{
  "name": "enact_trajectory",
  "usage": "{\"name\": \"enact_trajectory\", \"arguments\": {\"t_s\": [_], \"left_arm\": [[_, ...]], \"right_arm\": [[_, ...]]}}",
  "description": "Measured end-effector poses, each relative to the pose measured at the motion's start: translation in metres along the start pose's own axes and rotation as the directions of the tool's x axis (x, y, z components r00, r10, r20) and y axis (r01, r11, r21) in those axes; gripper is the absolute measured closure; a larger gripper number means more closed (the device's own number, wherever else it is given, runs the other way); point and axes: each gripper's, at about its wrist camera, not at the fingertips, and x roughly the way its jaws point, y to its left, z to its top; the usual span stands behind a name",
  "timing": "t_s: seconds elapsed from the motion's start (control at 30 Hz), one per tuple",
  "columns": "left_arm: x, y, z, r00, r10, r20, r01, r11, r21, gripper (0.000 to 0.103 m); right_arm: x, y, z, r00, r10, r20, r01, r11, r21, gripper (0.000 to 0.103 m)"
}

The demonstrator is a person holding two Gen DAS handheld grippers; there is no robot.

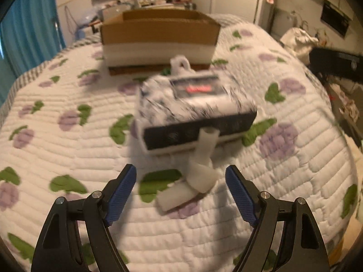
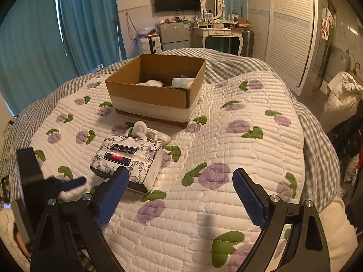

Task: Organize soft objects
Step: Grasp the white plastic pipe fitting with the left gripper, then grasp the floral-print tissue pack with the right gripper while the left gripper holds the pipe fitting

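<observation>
In the left wrist view, the left gripper (image 1: 180,178) is seen with its blue-padded jaws spread wide and nothing held between them. Just ahead of the jaws, a white rolled soft cloth piece (image 1: 191,181) lies on the white quilted bedspread with purple flowers and green leaves (image 1: 68,149). Directly beyond it, a soft rectangular tissue pack with a black-and-white floral wrapper and a dark navy side band (image 1: 192,111) is seen, blurred. A second white cloth roll (image 1: 180,64) rests just behind the pack. Farther ahead, an open brown cardboard box with a white band around its lower half (image 1: 158,38) is seen on the bedspread.

In the right wrist view, the right gripper (image 2: 180,187) is likewise shown spread open and empty over the bedspread. The tissue pack (image 2: 127,158) lies ahead and to the left, partly hidden by the left finger. The white cloth roll (image 2: 141,131) touches its far side. The cardboard box (image 2: 156,90) stands beyond, with white soft items inside (image 2: 152,82).
</observation>
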Motion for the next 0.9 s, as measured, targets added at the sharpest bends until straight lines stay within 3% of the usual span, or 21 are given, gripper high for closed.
{"name": "enact_trajectory", "arguments": {"t_s": [0.03,0.1,0.17,0.27,0.47,0.7,0.9], "left_arm": [[0.005,-0.003,0.000,1.000,0.001,-0.008,-0.001,1.000,0.015,0.027],[0.013,-0.005,0.000,1.000,-0.010,-0.023,0.011,1.000,0.021,0.047],[0.020,-0.002,0.000,0.998,-0.046,-0.033,0.046,0.999,0.005,0.053],[0.016,0.000,-0.001,0.994,-0.107,-0.027,0.108,0.994,0.005,0.075],[-0.012,0.010,-0.002,0.993,-0.113,0.019,0.113,0.994,-0.005,0.076],[-0.057,0.067,0.014,0.993,-0.039,0.109,0.051,0.994,-0.102,0.076],[-0.059,0.107,0.038,0.991,0.033,0.132,-0.015,0.991,-0.134,0.076]], "right_arm": [[0.003,-0.001,-0.001,1.000,-0.001,-0.003,0.001,1.000,0.004,0.010],[0.008,-0.001,-0.001,1.000,-0.003,-0.013,0.003,1.000,0.006,0.010],[0.012,-0.001,-0.002,1.000,-0.006,-0.021,0.007,1.000,0.008,0.010],[0.015,-0.002,-0.003,1.000,-0.010,-0.025,0.011,1.000,0.015,0.010],[0.013,0.009,-0.002,1.000,-0.012,-0.013,0.012,1.000,-0.016,0.010],[0.011,0.041,0.007,1.000,-0.008,0.026,0.011,0.994,-0.109,0.010],[0.037,0.093,0.007,0.999,0.033,-0.009,-0.034,0.974,-0.222,0.010]]}}
